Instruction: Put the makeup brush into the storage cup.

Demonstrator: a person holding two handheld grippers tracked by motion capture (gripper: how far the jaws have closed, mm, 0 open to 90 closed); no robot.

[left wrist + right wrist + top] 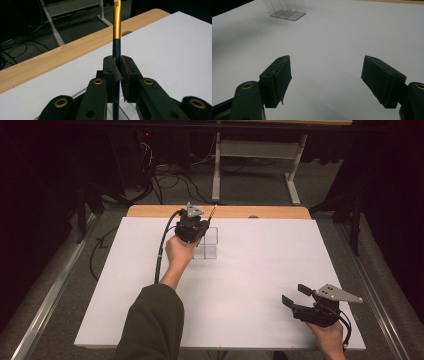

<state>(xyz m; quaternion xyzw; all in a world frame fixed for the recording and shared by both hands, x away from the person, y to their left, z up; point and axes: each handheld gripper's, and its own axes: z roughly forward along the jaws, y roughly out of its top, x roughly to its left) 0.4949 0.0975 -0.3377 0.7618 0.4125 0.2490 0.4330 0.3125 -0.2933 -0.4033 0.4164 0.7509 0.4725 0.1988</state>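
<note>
Left hand-held gripper [119, 65] clamps slim gold-and-dark pen [116, 37] over clear box [206, 243]; right hand-held gripper [325, 80] wide open, empty.

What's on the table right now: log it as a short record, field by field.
surface: white table top
held item: pen, dark barrel with gold upper part, upright
left gripper: shut on the pen, above the clear organizer
clear organizer: divided compartments, far part of the table
right gripper: jaws wide apart, nothing between them, near right corner

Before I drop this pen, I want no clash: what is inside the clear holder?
In the right gripper view the clear holder shows bare compartments with dividers. From above, the left gripper and pen cover part of it.
</note>
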